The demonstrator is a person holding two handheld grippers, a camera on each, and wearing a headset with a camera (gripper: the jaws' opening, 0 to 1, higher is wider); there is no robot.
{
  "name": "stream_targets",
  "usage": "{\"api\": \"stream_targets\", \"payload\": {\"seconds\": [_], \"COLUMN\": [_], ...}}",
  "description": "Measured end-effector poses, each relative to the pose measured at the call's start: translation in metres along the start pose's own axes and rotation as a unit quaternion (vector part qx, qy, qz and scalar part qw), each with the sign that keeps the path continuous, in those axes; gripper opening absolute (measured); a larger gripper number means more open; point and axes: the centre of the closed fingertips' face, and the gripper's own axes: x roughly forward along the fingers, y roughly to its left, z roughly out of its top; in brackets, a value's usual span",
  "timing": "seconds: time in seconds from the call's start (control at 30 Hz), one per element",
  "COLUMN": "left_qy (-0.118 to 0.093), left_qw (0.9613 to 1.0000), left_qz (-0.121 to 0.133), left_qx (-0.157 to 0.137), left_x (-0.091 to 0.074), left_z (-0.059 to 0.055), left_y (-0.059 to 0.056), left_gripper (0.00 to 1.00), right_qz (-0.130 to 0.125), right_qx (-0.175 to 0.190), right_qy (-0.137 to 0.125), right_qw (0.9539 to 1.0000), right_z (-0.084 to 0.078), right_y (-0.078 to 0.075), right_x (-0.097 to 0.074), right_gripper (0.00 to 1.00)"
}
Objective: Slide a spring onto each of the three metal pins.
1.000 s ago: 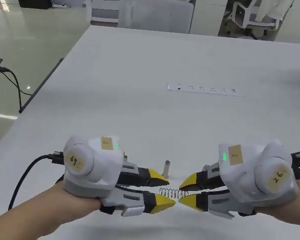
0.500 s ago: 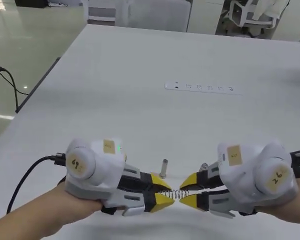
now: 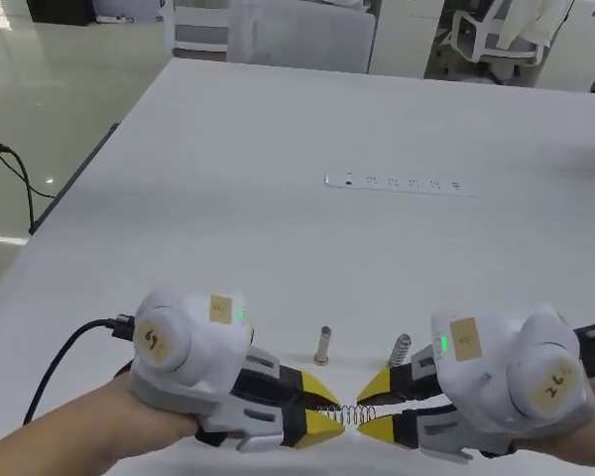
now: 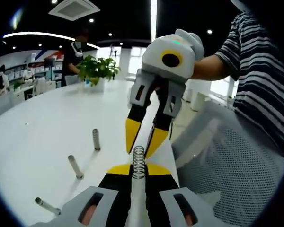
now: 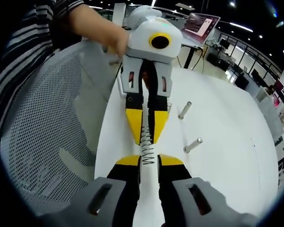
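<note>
Near the table (image 3: 278, 149) edge, left gripper (image 3: 337, 411) and right gripper (image 3: 360, 411) clenched on one spring (image 3: 348, 413); open room beyond.

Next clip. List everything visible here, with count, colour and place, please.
table: one, white, under everything
pins: three, silver, standing on table
spring: one, silver, between the gripper tips
power strip: one, white, on table farther off
mesh chair: one, white, beside table
plant: one, green, background
left hand-held gripper: one, white with yellow tips, shut on spring
right hand-held gripper: one, white with yellow tips, jaws flanking spring's other end
</note>
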Motion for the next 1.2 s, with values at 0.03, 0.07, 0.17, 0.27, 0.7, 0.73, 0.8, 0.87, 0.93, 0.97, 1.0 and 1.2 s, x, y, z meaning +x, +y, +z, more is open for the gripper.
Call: {"api": "stream_targets", "payload": {"seconds": [0.03, 0.07, 0.17, 0.27, 0.7, 0.73, 0.8, 0.87, 0.93, 0.97, 1.0, 1.2], "left_qy": [0.000, 0.001, 0.001, 0.000, 0.011, 0.010, 0.010, 0.012, 0.011, 0.011, 0.012, 0.015], "left_qw": [1.0000, 1.0000, 1.0000, 1.0000, 0.9999, 0.9999, 0.9999, 0.9999, 0.9999, 0.9999, 0.9999, 0.9998], "left_qz": [-0.001, -0.002, -0.003, -0.003, 0.001, 0.003, 0.004, 0.006, 0.007, 0.007, 0.008, 0.008], "left_qx": [0.000, 0.001, 0.001, 0.000, 0.007, 0.006, 0.007, 0.007, 0.007, 0.007, 0.008, 0.012], "left_x": [0.000, 0.000, 0.000, 0.000, -0.002, -0.002, -0.002, -0.003, -0.002, -0.002, -0.002, -0.001], "left_z": [0.000, 0.000, 0.000, 0.002, -0.002, -0.002, -0.002, -0.003, -0.003, -0.003, -0.003, -0.004], "left_y": [-0.001, -0.001, -0.002, 0.000, 0.001, 0.001, 0.002, 0.003, 0.003, 0.004, 0.004, 0.003], "left_gripper": [0.02, 0.02, 0.02, 0.02, 0.02, 0.02, 0.02, 0.02, 0.02, 0.02, 0.02, 0.02], "right_qz": [0.000, 0.003, 0.004, 0.004, -0.004, -0.005, -0.009, -0.008, -0.007, -0.007, -0.006, 0.003], "right_qx": [0.001, 0.005, 0.005, 0.006, -0.028, -0.026, -0.026, -0.022, -0.020, -0.022, -0.022, -0.006], "right_qy": [0.001, 0.004, 0.002, -0.002, -0.005, -0.008, -0.014, -0.026, -0.029, -0.030, -0.032, -0.053], "right_qw": [1.0000, 1.0000, 1.0000, 1.0000, 0.9996, 0.9996, 0.9995, 0.9994, 0.9993, 0.9993, 0.9992, 0.9985], "right_z": [-0.002, -0.005, -0.007, -0.006, 0.003, 0.005, 0.009, 0.015, 0.018, 0.019, 0.020, 0.030], "right_y": [0.000, 0.001, 0.002, 0.001, 0.000, -0.001, -0.003, -0.004, -0.004, -0.004, -0.004, -0.003], "right_x": [0.000, 0.000, -0.001, 0.000, -0.005, -0.007, -0.009, -0.012, -0.014, -0.014, -0.013, -0.015], "right_gripper": [0.13, 0.14, 0.13, 0.11, 0.07, 0.07, 0.07, 0.07, 0.07, 0.07, 0.07, 0.07]}}
